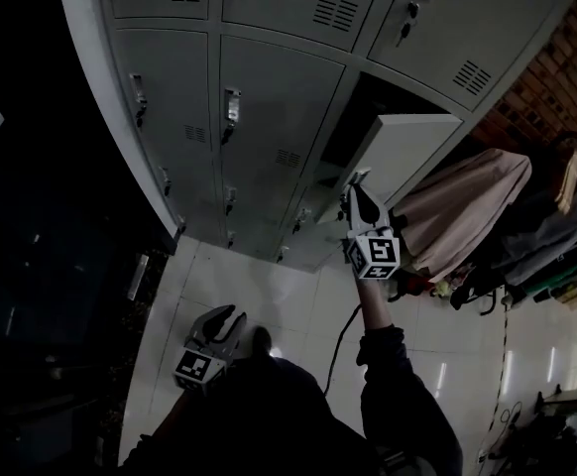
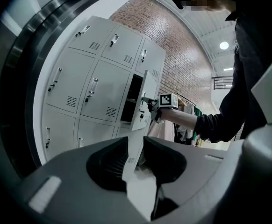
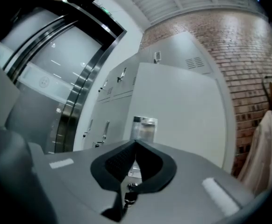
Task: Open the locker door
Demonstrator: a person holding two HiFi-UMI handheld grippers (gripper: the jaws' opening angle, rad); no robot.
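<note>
The grey locker bank (image 1: 259, 97) fills the top of the head view. One door (image 1: 412, 137) in its right column stands swung out, showing a dark compartment behind it. My right gripper (image 1: 358, 178) reaches up to that door's edge. In the right gripper view its jaws (image 3: 135, 144) are closed together on the chrome handle (image 3: 144, 127) of the door (image 3: 182, 106), and a key (image 3: 130, 195) hangs below between them. My left gripper (image 1: 227, 317) hangs low over the floor, open and holding nothing. From the left gripper view (image 2: 136, 141) the open door (image 2: 145, 94) is seen far off.
Garments hang on a rack (image 1: 467, 211) right of the lockers, in front of a brick wall (image 1: 556, 77). A steel door frame (image 3: 75, 106) stands left of the locker bank. A dark cable (image 1: 340, 340) lies on the white tiled floor (image 1: 259, 286).
</note>
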